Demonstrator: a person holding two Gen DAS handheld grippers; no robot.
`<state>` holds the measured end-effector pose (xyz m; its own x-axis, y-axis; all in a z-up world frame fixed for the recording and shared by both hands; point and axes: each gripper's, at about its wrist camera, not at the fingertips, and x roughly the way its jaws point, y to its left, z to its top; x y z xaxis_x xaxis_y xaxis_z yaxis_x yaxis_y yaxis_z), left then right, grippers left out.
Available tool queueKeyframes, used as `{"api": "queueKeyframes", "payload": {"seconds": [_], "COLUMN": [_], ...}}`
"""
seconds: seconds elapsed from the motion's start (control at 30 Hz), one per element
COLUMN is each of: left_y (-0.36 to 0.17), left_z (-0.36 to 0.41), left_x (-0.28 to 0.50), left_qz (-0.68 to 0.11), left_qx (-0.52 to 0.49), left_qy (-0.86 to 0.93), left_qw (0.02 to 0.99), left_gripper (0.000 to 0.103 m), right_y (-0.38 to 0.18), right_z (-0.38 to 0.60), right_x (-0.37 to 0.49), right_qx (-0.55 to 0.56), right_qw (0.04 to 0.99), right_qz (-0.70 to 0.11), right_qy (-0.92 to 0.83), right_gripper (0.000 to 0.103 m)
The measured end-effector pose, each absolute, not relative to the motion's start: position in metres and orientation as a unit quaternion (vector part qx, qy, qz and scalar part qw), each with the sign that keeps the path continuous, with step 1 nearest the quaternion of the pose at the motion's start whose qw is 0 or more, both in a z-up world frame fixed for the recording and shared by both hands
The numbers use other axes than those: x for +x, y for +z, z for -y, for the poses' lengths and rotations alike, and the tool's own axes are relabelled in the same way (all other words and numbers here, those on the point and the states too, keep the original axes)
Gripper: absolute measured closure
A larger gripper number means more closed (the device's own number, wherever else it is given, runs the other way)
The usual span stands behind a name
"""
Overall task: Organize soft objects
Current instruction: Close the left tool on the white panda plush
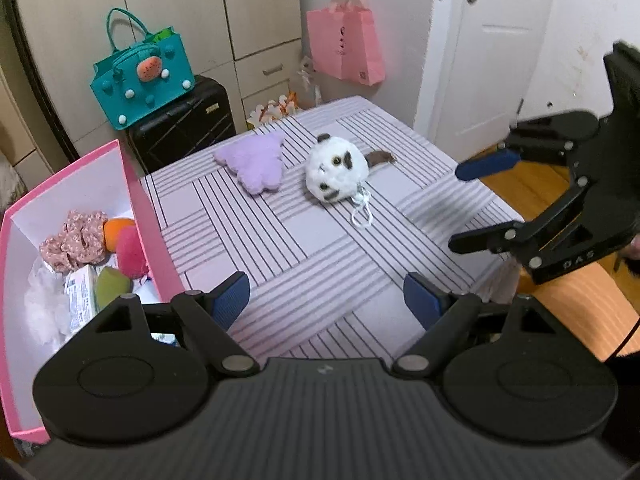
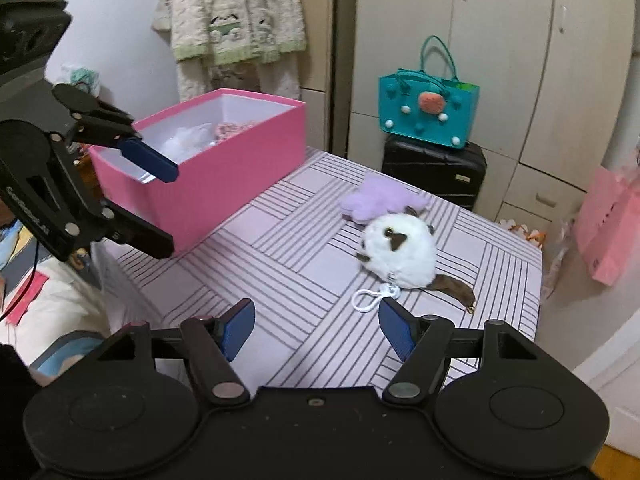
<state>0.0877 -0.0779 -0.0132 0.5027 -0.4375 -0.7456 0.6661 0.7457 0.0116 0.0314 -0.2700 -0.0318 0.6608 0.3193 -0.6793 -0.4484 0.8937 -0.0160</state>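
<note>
The left gripper (image 1: pixel 326 298) hovers over the near edge of the tabletop (image 1: pixel 320 256) with its two blue-padded fingers (image 1: pixel 230 298) spread wide apart and nothing between them. The right gripper (image 2: pixel 316 330) likewise has its two fingers (image 2: pixel 240 328) apart and empty, poised over the tabletop's near edge just short of a white cord loop (image 2: pixel 366 300). That loop belongs to the one white plush toy (image 2: pixel 398 254) with brown patches and a brown tail, which lies near the middle of the striped tabletop. Just beyond it, touching or nearly so as the right wrist view shows it, lies one purple plush pad (image 2: pixel 374 200) toward the far edge. These two soft things are the only ones loose on the tabletop. At the tabletop's left edge stands one pink box (image 1: pixel 138 200), open at the top; inside are a floral scrunchie (image 1: pixel 76 240), an orange ball (image 1: pixel 116 230), a pink ball (image 1: pixel 130 252), a green sponge-like piece (image 1: pixel 112 288), a small packet (image 1: pixel 82 296) and some white fluff (image 1: pixel 42 308). Past the far edge stands one black suitcase (image 1: pixel 184 124) carrying one teal bag (image 1: pixel 142 76), and one pink paper bag (image 1: pixel 344 46) hangs by the door (image 1: pixel 492 40).
</note>
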Motion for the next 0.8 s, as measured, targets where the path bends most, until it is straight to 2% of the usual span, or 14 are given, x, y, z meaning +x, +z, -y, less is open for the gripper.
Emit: {"api": "queueKeyframes", "payload": {"seconds": [0.27,0.63,0.8], "left_y": [-0.029,-0.066,-0.085], "left_z": [0.087,0.112,0.13], "left_x": [0.107,0.152,0.171], "left_qz": [-0.336,-0.311,-0.312], "left_qx": [0.091,0.006,-0.003], "left_qy": [-0.326,-0.291,-0.285], "left_qw": [0.879,0.905,0.906], "left_gripper": [0.019,0.019,0.021], "right_y": [-0.076,-0.111,-0.118], "right_z": [0.288,0.303,0.299], "right_x": [0.066,0.099,0.122], "right_qx": [-0.05,0.008,-0.022], "right_qw": [0.924,0.958,0.955], "right_qz": [-0.333,-0.228,-0.254], "right_qy": [0.182,0.175,0.153], "right_gripper": [0.028,0.028,0.028]}}
